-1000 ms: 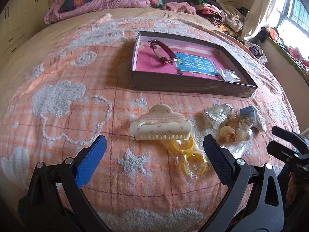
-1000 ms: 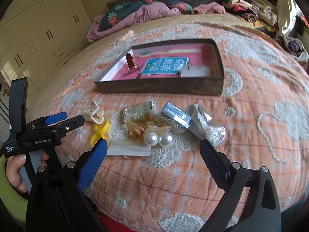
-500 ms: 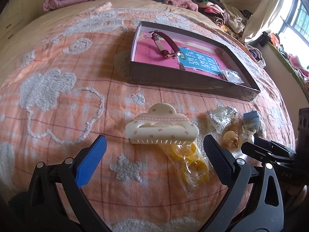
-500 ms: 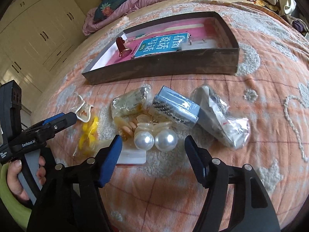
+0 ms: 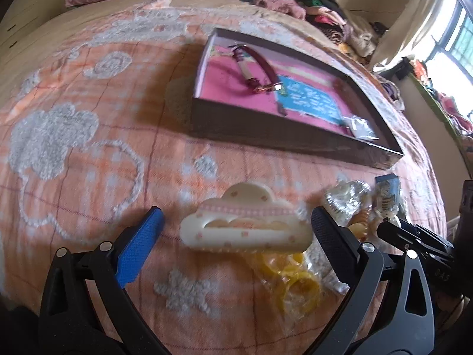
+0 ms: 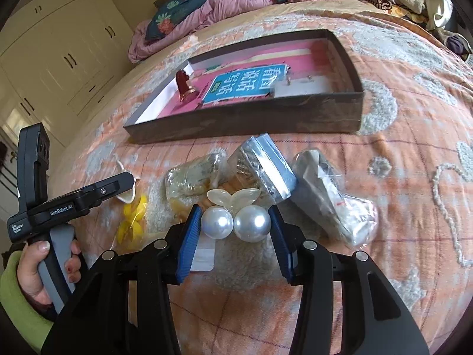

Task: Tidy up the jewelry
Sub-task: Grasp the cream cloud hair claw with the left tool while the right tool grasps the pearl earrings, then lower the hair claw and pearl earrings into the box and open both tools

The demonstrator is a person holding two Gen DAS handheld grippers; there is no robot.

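Observation:
A cream cloud-shaped hair claw (image 5: 246, 224) lies on the orange bedspread between the wide-open fingers of my left gripper (image 5: 236, 236), untouched. A bag of yellow rings (image 5: 292, 284) lies just below it. In the right wrist view my right gripper (image 6: 235, 233) has closed onto a double-pearl hair clip (image 6: 235, 222); both pads touch the pearls. A dark shallow box (image 6: 351, 109) with pink lining holds a maroon bracelet (image 5: 257, 68) and a small clear bag (image 5: 359, 125).
Several small plastic jewelry bags (image 6: 331, 195) lie in a pile on the bed beside the pearls. Crumpled bedding (image 6: 212, 6) and clothes lie at the head of the bed. White wardrobes (image 6: 68, 56) stand at left. A window is at right in the left wrist view.
My right gripper moved forward and down and closed around the pearl clip. My left gripper moved closer to the cloud hair claw and stayed open.

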